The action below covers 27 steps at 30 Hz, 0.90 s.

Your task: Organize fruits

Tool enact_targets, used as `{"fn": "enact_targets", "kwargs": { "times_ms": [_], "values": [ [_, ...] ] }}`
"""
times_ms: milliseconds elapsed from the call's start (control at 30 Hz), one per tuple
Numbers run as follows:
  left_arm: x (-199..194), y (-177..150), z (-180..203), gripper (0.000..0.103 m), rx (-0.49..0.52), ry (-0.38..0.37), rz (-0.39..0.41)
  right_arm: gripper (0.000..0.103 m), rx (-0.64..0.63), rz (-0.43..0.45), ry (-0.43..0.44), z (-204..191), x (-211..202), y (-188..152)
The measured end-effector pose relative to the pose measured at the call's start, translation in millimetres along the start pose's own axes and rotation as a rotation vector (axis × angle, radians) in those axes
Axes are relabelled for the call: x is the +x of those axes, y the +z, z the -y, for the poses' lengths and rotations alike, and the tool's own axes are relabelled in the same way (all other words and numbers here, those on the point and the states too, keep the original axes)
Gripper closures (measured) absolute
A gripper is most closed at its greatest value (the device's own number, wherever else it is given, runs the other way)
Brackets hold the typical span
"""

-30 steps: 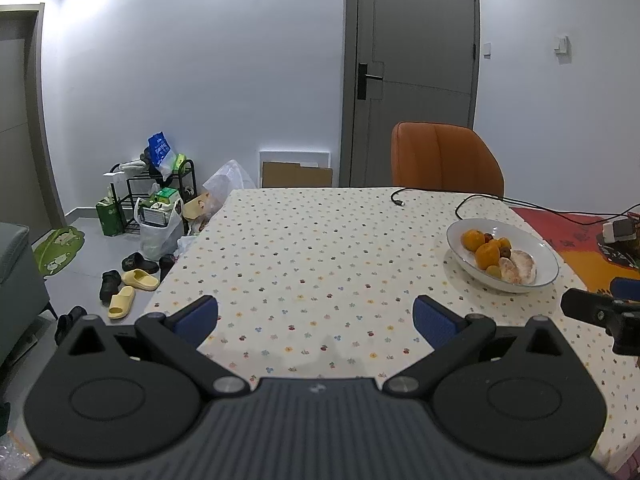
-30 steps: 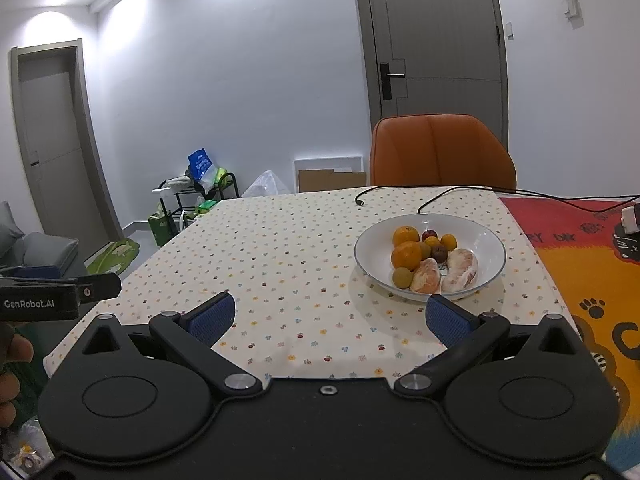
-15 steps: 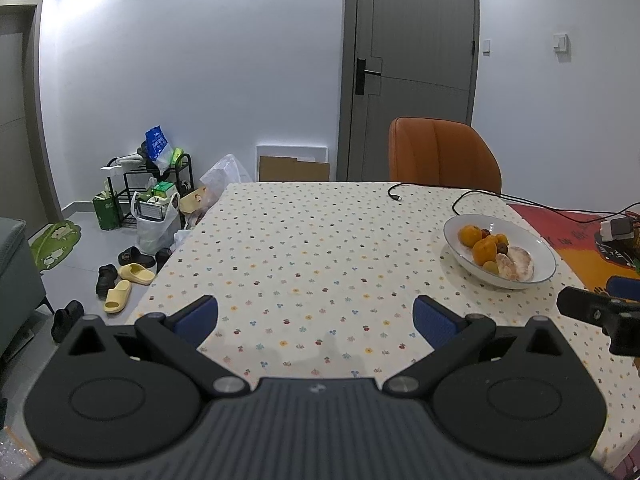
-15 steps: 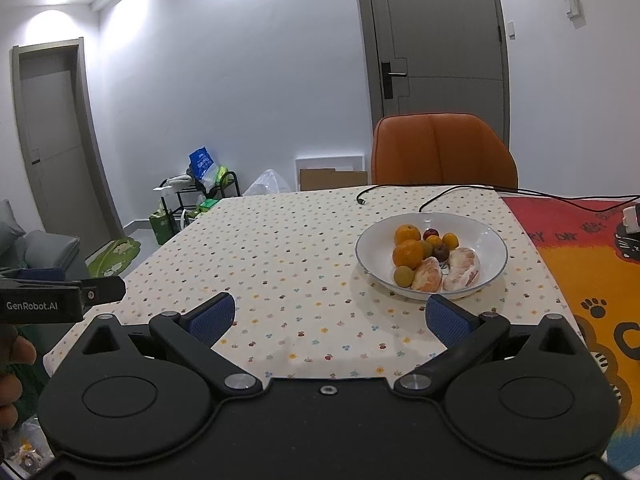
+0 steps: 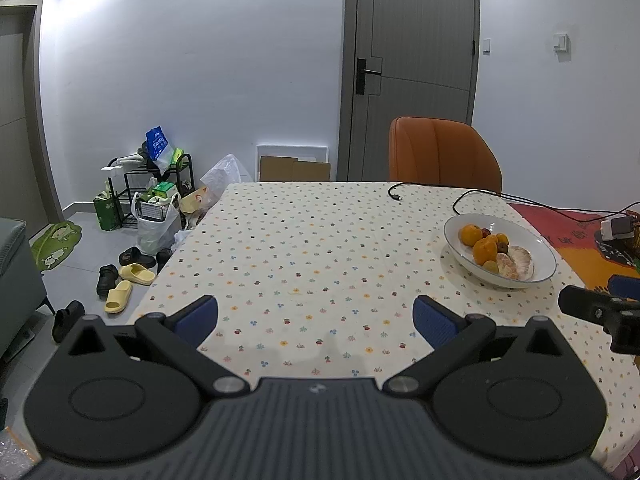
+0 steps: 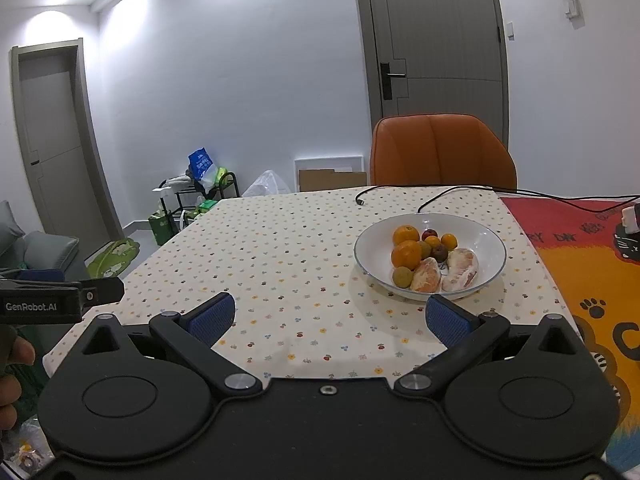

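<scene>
A white bowl [image 6: 486,236] [image 5: 536,246] sits on the right part of the dotted tablecloth [image 6: 280,256]. In it lie oranges [image 6: 406,255], two peeled citrus pieces [image 6: 460,269], a green fruit [image 6: 402,277] and small dark fruits [image 6: 439,253]. My right gripper [image 6: 326,318] is open over the table's near edge, its right pad just short of the bowl's rim. My left gripper [image 5: 316,316] is open too, empty, well left of the bowl. Each gripper shows at the edge of the other's view: the right one [image 5: 596,312], the left one [image 6: 60,298].
An orange chair [image 6: 442,152] stands at the table's far side. A black cable [image 5: 436,192] trails across the far tablecloth. A red and orange mat [image 6: 592,264] covers the right part of the table. Shoes, bags and a rack [image 5: 156,196] clutter the floor at left.
Both views sit a little higher and farther forward over the table than a second ago. The jaws of both grippers stay open and the fruit has not moved.
</scene>
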<state>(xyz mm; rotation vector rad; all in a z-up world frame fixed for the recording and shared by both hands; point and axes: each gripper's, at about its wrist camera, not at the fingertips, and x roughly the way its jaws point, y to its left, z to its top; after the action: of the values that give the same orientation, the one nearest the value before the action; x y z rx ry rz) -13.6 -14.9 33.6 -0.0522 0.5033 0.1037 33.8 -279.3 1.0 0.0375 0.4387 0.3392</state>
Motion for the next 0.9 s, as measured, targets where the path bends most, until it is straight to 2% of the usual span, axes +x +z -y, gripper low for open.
{"fn": "enact_targets", "kwargs": {
  "times_ms": [900],
  "values": [
    [1.0, -3.3, 2.5, 0.0, 0.009, -0.007, -0.02, 0.0, 0.006, -0.001, -0.009, 2.6, -1.2, 0.0]
  ]
}}
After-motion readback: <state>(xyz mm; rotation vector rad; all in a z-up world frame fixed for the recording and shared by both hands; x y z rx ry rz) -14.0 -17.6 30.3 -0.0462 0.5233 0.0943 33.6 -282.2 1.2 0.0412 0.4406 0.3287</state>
